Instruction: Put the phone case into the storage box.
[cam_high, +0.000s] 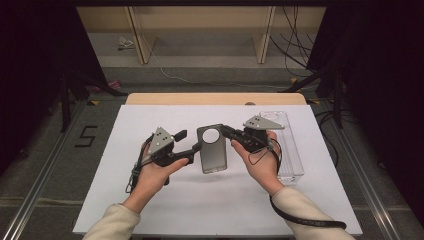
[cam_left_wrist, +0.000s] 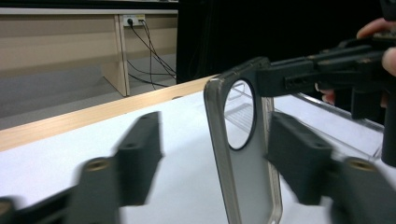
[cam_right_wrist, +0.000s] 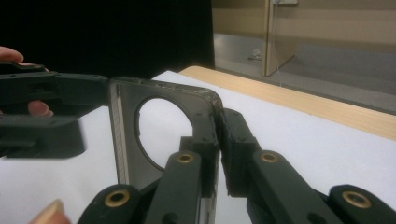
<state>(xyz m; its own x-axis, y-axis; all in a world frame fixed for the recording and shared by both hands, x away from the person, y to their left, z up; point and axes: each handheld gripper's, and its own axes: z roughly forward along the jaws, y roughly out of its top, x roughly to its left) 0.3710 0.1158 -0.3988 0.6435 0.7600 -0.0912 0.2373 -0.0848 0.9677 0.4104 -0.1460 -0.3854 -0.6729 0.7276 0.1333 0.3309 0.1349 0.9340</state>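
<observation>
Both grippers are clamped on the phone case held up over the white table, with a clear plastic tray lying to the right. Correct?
Not quite. Only the right gripper is clamped on the phone case. The left gripper stands open around it, pads apart, as the left gripper view shows. The clear plastic tray does lie to the right.

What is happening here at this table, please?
A person holds a gripper in each hand over a white table. The right gripper is shut on the top corner of a grey translucent phone case with a round camera hole and holds it up. The left gripper is open: its jaws stand on either side of the case without pressing it. A clear plastic box lies on the table behind the right hand.
</observation>
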